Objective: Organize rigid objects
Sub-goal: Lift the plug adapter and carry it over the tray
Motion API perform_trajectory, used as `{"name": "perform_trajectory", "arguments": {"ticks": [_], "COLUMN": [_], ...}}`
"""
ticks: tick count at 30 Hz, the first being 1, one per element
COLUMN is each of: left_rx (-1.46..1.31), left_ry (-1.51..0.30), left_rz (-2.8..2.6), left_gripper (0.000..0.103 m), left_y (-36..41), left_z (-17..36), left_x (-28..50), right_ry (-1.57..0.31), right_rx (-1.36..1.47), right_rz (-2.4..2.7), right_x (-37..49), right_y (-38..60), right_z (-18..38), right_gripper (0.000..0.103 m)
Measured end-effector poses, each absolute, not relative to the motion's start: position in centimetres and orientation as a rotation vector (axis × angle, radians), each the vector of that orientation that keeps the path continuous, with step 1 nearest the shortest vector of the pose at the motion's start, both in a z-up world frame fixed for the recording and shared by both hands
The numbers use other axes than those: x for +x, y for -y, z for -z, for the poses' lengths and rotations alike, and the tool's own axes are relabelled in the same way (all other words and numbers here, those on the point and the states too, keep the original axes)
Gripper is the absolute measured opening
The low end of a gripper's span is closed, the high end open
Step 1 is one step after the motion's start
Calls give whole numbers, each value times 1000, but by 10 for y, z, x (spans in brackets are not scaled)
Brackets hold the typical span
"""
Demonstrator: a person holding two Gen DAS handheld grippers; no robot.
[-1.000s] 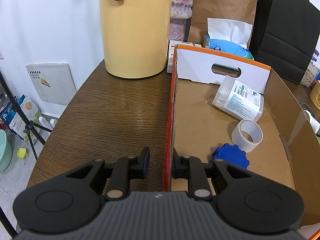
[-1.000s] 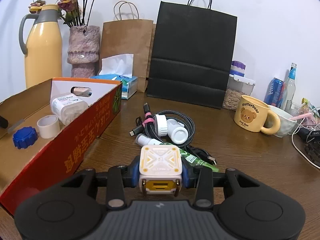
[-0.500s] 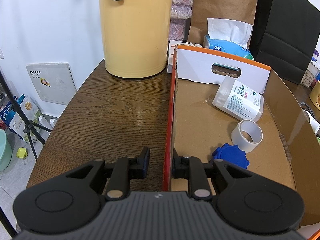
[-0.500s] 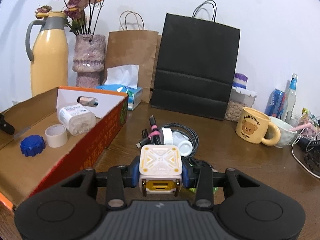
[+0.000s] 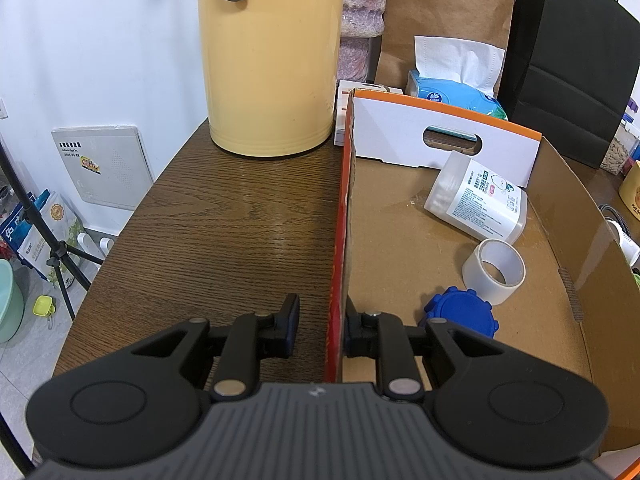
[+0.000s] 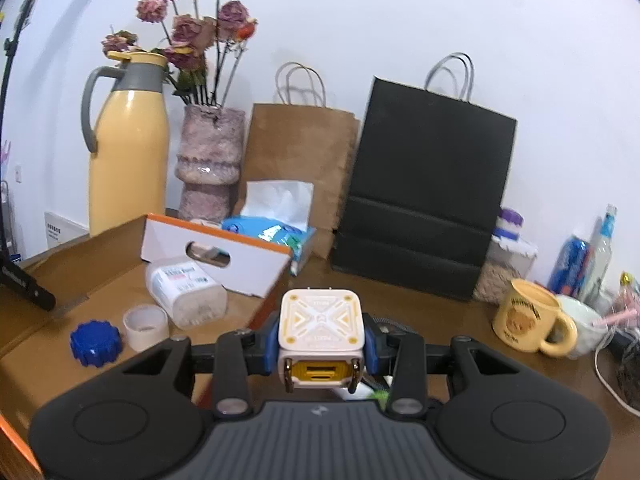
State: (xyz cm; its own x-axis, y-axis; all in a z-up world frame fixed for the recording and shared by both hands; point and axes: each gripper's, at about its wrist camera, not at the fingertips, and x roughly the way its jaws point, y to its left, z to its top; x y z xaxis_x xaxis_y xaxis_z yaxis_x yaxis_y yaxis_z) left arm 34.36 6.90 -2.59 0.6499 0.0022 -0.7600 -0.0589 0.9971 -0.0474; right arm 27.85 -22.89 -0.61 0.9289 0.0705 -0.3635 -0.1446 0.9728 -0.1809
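Charger cube (image 6: 321, 322) sat clamped between the right gripper (image 6: 321, 350) fingers, right of the box (image 6: 100, 264); left gripper (image 5: 319, 322) pinched the box's left wall.

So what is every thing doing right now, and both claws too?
Left claw: shut on the box wall.
Right claw: shut on the white charger.
Cardboard box: open on top.
White bottle: lying down in the box.
Tape roll: in the box.
Blue cap: in the box.
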Motion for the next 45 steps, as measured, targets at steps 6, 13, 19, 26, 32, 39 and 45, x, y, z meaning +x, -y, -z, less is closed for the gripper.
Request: {"name": "perform_trajectory", "arguments": {"ticks": [6, 13, 19, 26, 32, 39, 45], "left_rx": [-70, -69, -69, -69, -70, -70, -69], "left_ry": [-865, -865, -865, -865, -865, -865, -864], "left_rz": [-34, -34, -34, -34, -34, -34, -34], "left_gripper": [21, 21, 21, 21, 21, 21, 21], "left_y": [-69, -69, -68, -68, -69, -69, -69], "left_z": [26, 26, 26, 26, 26, 26, 26], "left_x": [344, 344, 344, 344, 344, 344, 344], "right_ry": [-329, -308, -324, -342, -370, -389, -400], "right_rx": [-232, -271, -310, -359, -413, -435, -438], "right_rz": [-144, -195, -229, -282, -315, -346, -361], "right_x": [289, 306, 322, 336, 344, 347, 348], "right_y": [211, 185, 162, 134, 112, 97, 92], "right_z": [-10, -24, -30, -33, -27, -20, -16], "right_gripper": [39, 38, 39, 38, 38, 38, 38]}}
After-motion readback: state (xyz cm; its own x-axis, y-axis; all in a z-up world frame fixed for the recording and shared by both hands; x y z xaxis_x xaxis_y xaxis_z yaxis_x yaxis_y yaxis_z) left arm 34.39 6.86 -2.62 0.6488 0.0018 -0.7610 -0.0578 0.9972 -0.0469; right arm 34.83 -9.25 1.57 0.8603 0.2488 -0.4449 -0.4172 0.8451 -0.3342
